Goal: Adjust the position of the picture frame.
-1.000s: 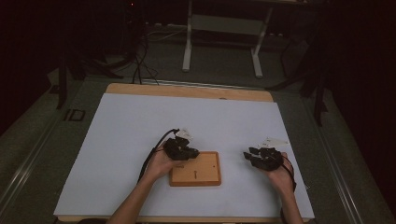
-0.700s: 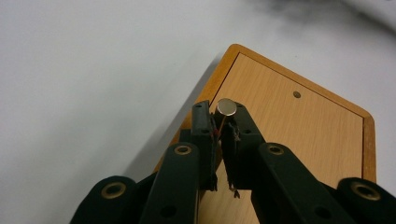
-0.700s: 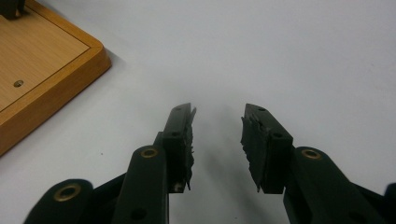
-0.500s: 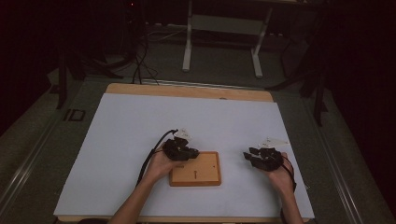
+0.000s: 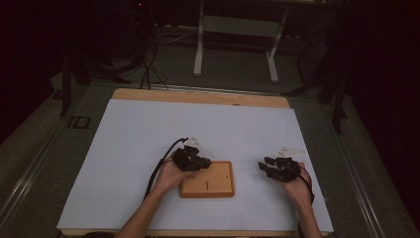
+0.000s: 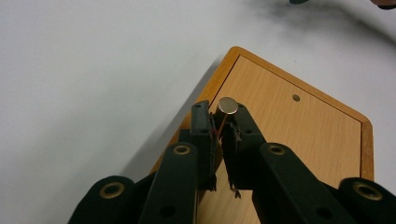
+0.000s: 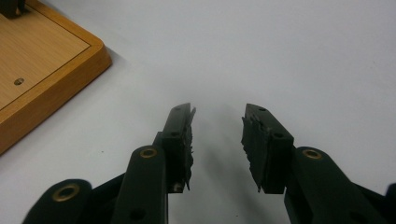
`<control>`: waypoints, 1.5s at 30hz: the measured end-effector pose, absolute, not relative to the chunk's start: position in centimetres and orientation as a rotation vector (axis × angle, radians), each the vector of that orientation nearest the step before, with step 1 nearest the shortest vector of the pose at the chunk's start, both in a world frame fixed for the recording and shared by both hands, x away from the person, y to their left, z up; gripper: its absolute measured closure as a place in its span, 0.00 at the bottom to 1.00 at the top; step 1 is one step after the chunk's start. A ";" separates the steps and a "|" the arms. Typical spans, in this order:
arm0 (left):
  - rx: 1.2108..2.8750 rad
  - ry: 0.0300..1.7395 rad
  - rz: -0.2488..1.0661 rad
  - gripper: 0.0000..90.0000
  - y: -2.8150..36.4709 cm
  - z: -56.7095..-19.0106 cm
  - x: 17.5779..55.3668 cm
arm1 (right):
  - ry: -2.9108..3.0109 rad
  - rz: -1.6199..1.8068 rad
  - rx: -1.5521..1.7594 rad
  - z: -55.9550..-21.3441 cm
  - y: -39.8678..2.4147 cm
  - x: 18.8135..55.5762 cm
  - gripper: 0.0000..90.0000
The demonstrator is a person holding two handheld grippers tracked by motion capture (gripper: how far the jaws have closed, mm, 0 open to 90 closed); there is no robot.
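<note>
Two grippers | left gripper point(image 6: 219, 122) – jaws pinched on small metal pin point(image 6: 227, 105) over wooden board point(image 6: 299, 140) corner; right gripper point(image 7: 217, 123) – half-open, empty, on white table point(image 7: 280, 46) | pin: light, stiff, slippery; grip shaft below head

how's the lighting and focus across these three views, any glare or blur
High view: dim, the surroundings nearly black, the white table cover the one bright area, the wooden board small but legible. Left gripper view: evenly lit, the small metal disc at the tips of the left gripper sharp, a soft shadow left of the board, far corner hazy. Right gripper view: the right gripper sharp, no glare.
</note>
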State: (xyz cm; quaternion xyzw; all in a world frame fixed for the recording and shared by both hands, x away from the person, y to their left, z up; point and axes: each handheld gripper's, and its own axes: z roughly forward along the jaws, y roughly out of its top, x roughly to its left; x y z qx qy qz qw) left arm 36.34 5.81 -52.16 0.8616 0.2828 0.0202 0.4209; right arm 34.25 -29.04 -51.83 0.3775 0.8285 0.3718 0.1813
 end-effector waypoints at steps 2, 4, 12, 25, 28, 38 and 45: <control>2.157 0.709 0.051 0.92 5.8 -52.2 36.3 | 2.340 1.047 1.066 -51.8 -29.0 34.2 0.69; 2.155 0.708 0.050 0.92 5.8 -52.2 36.3 | 2.340 1.048 1.067 -51.8 -29.0 34.2 0.69; 2.154 0.703 0.047 0.92 5.9 -52.2 36.4 | 2.341 1.049 1.071 -51.9 -29.1 34.2 0.68; 2.156 0.690 0.050 0.92 5.8 -52.2 36.4 | 2.343 1.049 1.074 -52.0 -29.1 34.2 0.68; 2.161 0.685 0.053 0.92 5.8 -52.2 36.4 | 2.344 1.047 1.072 -52.0 -29.0 34.2 0.68; 2.158 0.680 0.052 0.92 5.6 -52.2 36.6 | 2.344 1.046 1.072 -52.0 -29.0 34.2 0.68; 2.155 0.678 0.047 0.92 5.7 -52.2 36.6 | 2.344 1.047 1.073 -52.0 -29.0 34.1 0.68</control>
